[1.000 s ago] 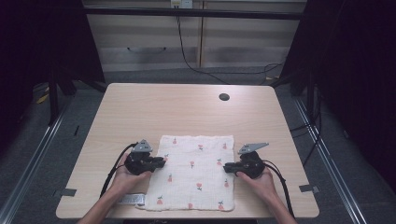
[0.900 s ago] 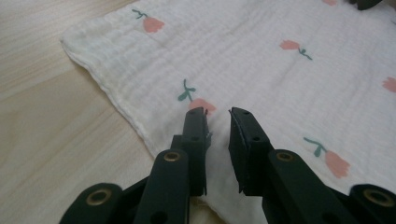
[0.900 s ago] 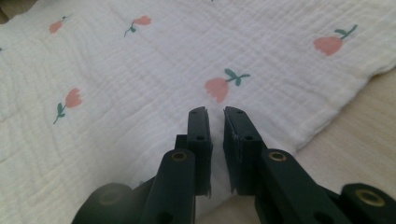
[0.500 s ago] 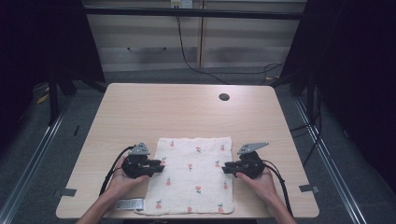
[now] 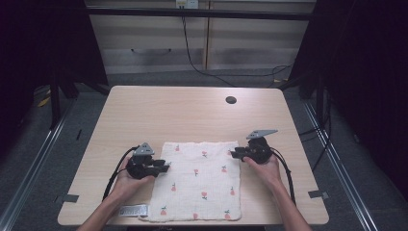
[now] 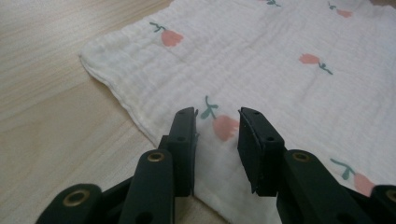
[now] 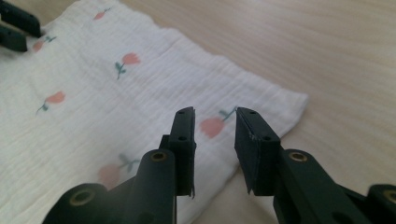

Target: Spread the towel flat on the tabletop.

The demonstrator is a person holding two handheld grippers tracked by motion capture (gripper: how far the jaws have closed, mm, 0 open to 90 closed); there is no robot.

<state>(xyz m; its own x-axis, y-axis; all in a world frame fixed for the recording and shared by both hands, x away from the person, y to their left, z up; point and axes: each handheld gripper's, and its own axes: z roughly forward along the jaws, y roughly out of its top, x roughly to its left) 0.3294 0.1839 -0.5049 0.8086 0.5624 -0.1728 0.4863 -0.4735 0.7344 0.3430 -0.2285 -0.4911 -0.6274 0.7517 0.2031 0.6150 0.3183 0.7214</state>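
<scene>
A white muslin cloth [image 5: 199,180] printed with small pink flowers lies flat near the table's front edge. My left gripper [image 5: 166,167] rests at the cloth's left edge. In the left gripper view its jaws [image 6: 217,126] stand apart over the cloth [image 6: 280,70], and the pads do not pinch it. My right gripper [image 5: 233,154] points at the right edge near the far corner. Its jaws [image 7: 215,123] are spread above the cloth [image 7: 93,93] with nothing gripped. Both pairs of jaws have just been opening.
The pale wooden table [image 5: 192,115] has a dark round hole [image 5: 231,100] toward its far right. A small silver strip [image 5: 133,211] lies at the front edge beside the cloth's near left corner. Tape marks [image 5: 70,198] sit near the front corners. Cables trail from both grippers.
My right gripper has moved away from the person along the cloth's right edge, toward the far corner. The left gripper and the cloth have stayed in place.
</scene>
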